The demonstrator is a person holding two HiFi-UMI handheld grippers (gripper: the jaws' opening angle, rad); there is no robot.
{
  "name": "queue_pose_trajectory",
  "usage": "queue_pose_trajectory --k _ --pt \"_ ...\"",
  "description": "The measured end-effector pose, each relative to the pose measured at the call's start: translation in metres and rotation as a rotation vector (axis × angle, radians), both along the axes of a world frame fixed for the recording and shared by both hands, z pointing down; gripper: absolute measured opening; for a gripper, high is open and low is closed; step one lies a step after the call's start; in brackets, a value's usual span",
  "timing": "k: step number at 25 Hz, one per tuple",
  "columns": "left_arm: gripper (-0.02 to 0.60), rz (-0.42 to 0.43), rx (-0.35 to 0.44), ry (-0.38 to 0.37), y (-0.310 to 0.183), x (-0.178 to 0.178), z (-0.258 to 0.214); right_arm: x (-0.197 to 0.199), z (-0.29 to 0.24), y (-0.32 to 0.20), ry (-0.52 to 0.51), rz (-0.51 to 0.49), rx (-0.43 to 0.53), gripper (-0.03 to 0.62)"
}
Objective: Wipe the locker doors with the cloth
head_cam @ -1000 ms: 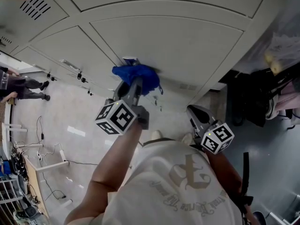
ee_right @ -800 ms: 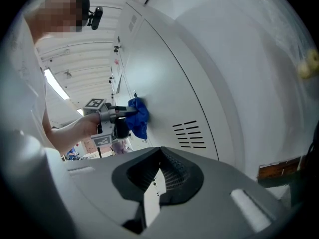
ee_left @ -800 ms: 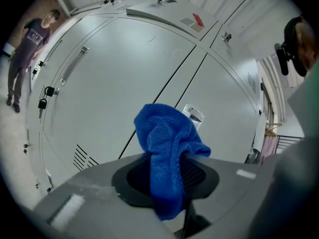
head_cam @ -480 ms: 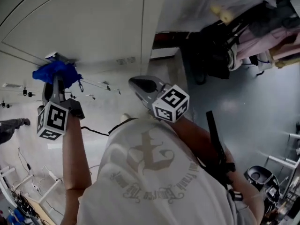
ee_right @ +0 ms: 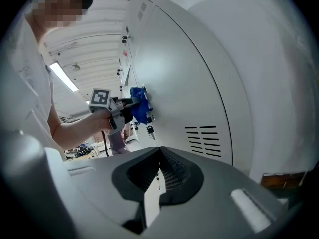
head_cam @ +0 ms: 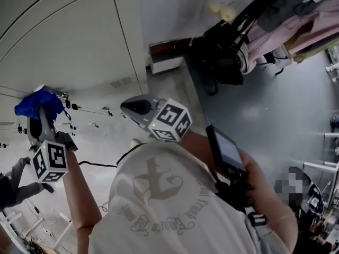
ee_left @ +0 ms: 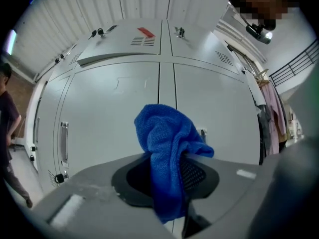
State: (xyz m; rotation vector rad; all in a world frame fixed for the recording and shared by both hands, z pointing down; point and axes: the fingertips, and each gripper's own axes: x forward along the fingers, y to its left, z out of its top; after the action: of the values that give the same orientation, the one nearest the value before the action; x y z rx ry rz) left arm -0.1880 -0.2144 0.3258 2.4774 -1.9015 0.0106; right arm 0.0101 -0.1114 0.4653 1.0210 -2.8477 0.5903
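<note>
The blue cloth [head_cam: 39, 103] is bunched against the grey locker doors [head_cam: 69, 36] at the far left of the head view. My left gripper [head_cam: 38, 118] is shut on it, marker cube below. In the left gripper view the cloth [ee_left: 167, 148] hangs between the jaws and covers the seam of two locker doors [ee_left: 114, 108]. My right gripper [head_cam: 126, 106] is held off the lockers, shut on nothing. From the right gripper view, its jaws [ee_right: 159, 151] point along a door toward the cloth [ee_right: 138, 108].
Small locks [head_cam: 69, 105] hang along the doors and a vent [head_cam: 122, 82] sits near the corner. Hanging clothes [head_cam: 296, 20] and dark bags [head_cam: 222, 62] stand right of the lockers. A screen [head_cam: 226, 150] is strapped to the right forearm. Another person [head_cam: 10, 189] stands lower left.
The head view has swung to the right, so the cloth and left gripper now sit at the far left. The right gripper has come up toward the middle of the view.
</note>
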Motion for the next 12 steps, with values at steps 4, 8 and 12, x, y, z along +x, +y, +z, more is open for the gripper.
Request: queue_pose_trajectory --k 4,8,12 --pt "0.124 -0.02 0.036 -0.032 0.008 0.011 -0.01 0.002 -0.003 0.011 -0.008 -0.026 -0.001 0.008" --pt "0.123 0.003 0.018 -0.088 0.006 0.029 -0.003 0.008 0.001 0.013 -0.007 -0.01 -0.019 0.008" --pt "0.121 0.009 0.027 -0.122 0.005 0.032 -0.012 -0.006 0.0 0.005 -0.029 -0.03 -0.012 0.008"
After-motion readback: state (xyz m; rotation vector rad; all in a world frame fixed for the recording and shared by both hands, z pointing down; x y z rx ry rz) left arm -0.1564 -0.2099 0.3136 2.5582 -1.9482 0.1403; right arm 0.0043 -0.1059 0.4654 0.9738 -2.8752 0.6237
